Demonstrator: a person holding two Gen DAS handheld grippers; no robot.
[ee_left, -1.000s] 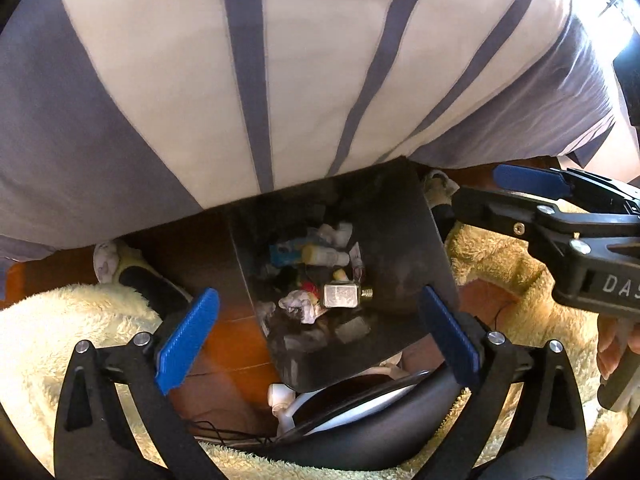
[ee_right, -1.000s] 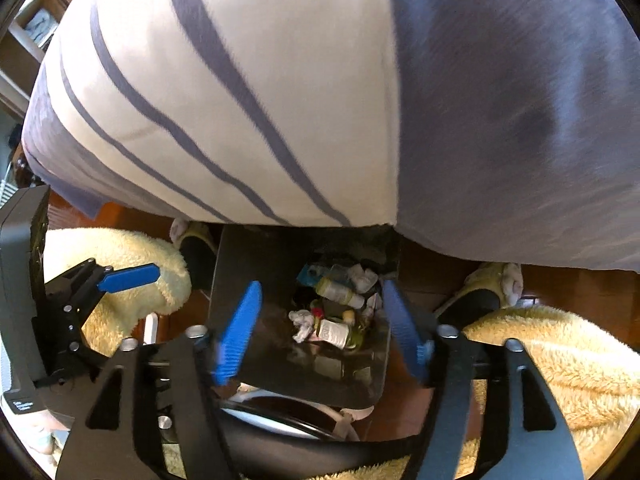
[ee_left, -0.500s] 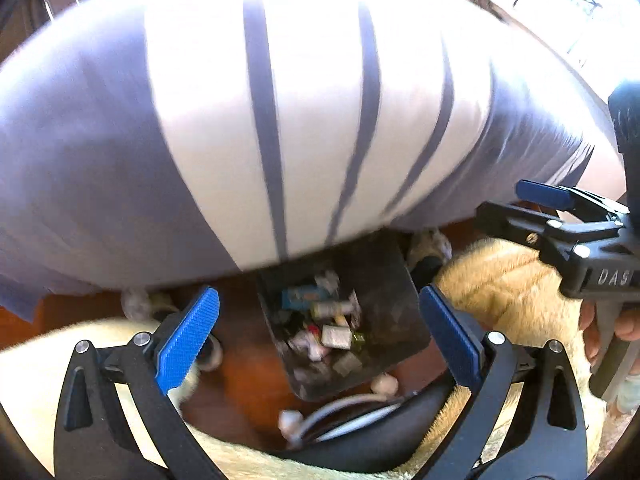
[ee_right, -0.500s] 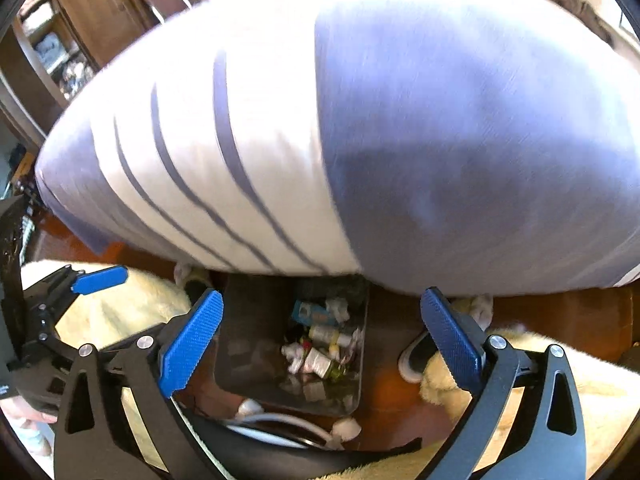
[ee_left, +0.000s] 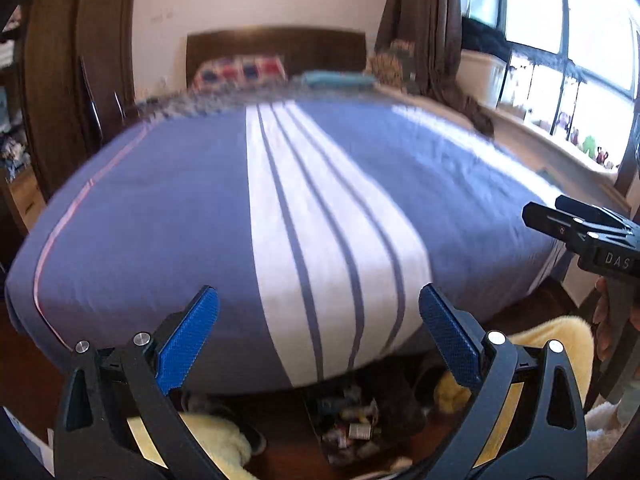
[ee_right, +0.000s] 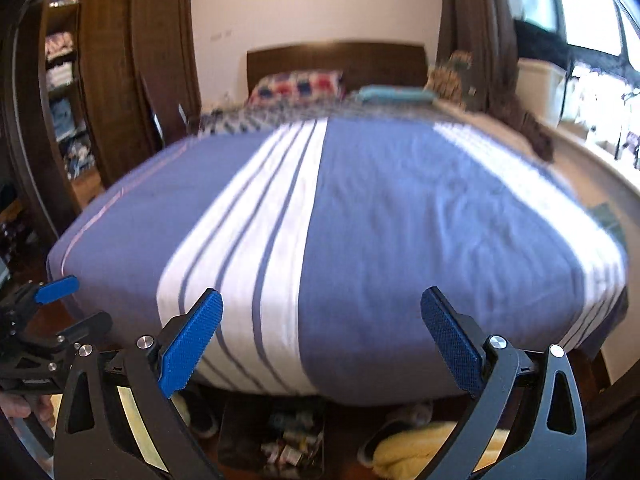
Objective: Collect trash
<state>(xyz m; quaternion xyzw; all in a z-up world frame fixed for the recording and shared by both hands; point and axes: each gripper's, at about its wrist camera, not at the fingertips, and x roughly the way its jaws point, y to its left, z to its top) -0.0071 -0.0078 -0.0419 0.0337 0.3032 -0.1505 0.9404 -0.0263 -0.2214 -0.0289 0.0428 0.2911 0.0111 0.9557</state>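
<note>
Both tools stood spread and empty — the left gripper (ee_left: pixel 318 336) and the right gripper (ee_right: pixel 320 338), whose jaws had just been opening, hung over the near edge of the striped bed (ee_left: pixel 304 208). The trash (ee_left: pixel 352 426) lay in a dark bin (ee_right: pixel 236 432) on the floor below, so the drop looked finished; next probably came scanning for more litter. Only "DAS" was readable, on the neighbouring tool.

The wide bed with the blue-and-white striped cover (ee_left: pixel 320 208) fills the middle of both views. Behind it stands the dark wooden headboard (ee_left: pixel 276 50), with a checked pillow (ee_left: pixel 240 72) before it. Left of the bed stands a brown wooden wardrobe (ee_right: pixel 132 72); right of it, the bright window (ee_left: pixel 568 60). On the floor before the bed's foot sits the dark plastic trash bin (ee_left: pixel 352 428) (small trash in it), between pale fluffy slippers (ee_right: pixel 416 448).
</note>
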